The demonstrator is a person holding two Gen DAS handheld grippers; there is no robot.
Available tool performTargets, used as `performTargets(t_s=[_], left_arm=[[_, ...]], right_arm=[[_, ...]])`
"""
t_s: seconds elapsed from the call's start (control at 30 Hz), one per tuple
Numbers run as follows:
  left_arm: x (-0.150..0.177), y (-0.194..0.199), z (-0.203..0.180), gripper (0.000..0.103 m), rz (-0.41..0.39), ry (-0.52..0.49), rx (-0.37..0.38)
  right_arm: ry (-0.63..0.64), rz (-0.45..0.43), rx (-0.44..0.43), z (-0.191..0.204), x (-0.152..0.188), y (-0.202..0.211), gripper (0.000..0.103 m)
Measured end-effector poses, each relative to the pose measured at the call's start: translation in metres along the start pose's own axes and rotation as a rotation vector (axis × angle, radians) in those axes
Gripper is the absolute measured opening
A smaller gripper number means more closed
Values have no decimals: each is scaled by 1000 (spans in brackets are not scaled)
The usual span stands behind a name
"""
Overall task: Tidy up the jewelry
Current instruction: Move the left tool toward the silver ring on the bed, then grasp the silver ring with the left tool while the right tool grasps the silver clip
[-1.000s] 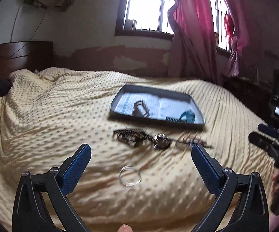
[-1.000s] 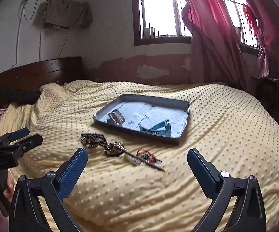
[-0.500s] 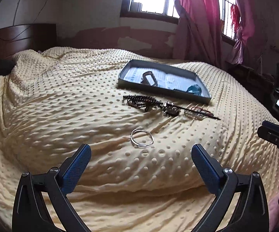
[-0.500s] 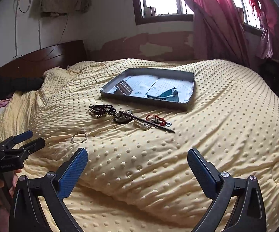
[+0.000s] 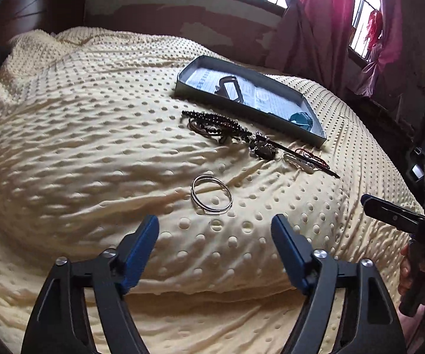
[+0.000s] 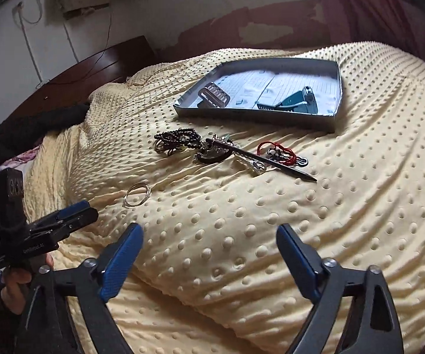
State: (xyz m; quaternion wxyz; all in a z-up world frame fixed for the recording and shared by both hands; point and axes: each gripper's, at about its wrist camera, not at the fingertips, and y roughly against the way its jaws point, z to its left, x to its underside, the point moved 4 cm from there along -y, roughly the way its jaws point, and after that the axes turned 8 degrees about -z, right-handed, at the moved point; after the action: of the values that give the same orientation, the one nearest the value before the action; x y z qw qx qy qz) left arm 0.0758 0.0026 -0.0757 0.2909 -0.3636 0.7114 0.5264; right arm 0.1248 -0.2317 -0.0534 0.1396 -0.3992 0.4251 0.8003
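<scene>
The left gripper (image 5: 214, 231) is hovering with jaws spread wide just short of the silver bangles (image 5: 211, 194) — likely lining up a pick. The right gripper (image 6: 208, 243) is waiting, equally spread, empty. Beyond the bangles, 1 tray (image 5: 242, 106) is lying — probably the destination.

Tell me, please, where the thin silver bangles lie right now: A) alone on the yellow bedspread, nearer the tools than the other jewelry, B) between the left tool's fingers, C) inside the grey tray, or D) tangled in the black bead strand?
A: the silver bangles lie alone on the bedspread, just ahead of the open left tool, apart from the bead strand and tray.
</scene>
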Motion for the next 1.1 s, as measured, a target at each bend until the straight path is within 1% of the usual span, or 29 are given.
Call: performTargets(t_s=[0.07,0.13,0.2,0.27,0.33,0.43,0.5,0.6,0.77,0.83,1.03,1.1], left_arm=[[-2,-10,2,61,25,30,17],[-2,-19,4,49,56,54,29],[-1,-30,8,45,92,88,36],[0,-39,11,43,117,111,34],[1,-46,14,36,136,113,14],[0,-52,14,26,143,107,-3],[-1,-55,14,23,143,101,-10],[-1,-59,12,15,138,91,-12],[-5,-71,6,11,130,83,-2],[-8,-80,3,7,124,78,1],[-12,-91,3,5,120,81,15],[-12,-92,3,5,122,83,18]], right_arm=[[8,5,1,-4,-4,-9,76],[19,7,5,-7,-8,-19,67],[15,13,5,-12,-10,-27,62],[16,26,12,-16,-11,-37,61],[27,40,28,-19,-12,-48,58],[48,48,52,-24,-14,-59,54],[53,47,66,-28,-17,-66,53],[57,46,84,-33,-21,-75,53],[88,44,104,-36,-26,-88,52],[103,41,105,-36,-27,-92,52],[114,25,102,-41,-29,-95,45],[123,23,99,-40,-29,-97,45]])
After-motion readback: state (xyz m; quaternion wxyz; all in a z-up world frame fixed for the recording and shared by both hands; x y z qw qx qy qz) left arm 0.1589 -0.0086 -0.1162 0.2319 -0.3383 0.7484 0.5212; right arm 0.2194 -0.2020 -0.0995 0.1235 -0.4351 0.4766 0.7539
